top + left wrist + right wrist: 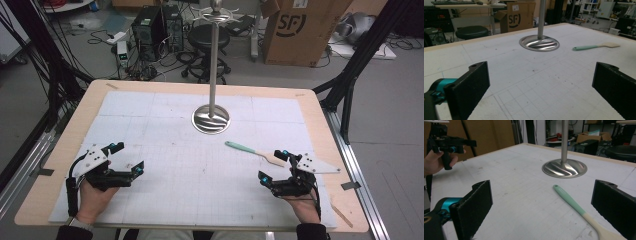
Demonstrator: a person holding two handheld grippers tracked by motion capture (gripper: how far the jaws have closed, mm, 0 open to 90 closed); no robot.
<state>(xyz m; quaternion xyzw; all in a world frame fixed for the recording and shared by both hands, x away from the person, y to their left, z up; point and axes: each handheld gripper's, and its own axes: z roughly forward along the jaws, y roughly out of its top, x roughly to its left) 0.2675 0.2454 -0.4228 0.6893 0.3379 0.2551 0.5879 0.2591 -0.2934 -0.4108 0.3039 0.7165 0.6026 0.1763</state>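
A spoon [255, 152] with a green handle and a pale wooden end lies flat on the white mat [165, 150]. It sits in front of the stand [211, 119], a shiny round foot with a tall pole going up. The wooden end is just beside the right gripper [273, 165]. That gripper's jaws are spread wide and hold nothing. The left gripper [128, 157] is well apart from the spoon, on the other side of the mat. Its jaws are spread wide too, with nothing in them. A hand [95, 196] holds each gripper near the table's [320, 115] front edge.

Glossy metal stand [212, 118] – matt white mat [165, 180], wooden table [320, 120]
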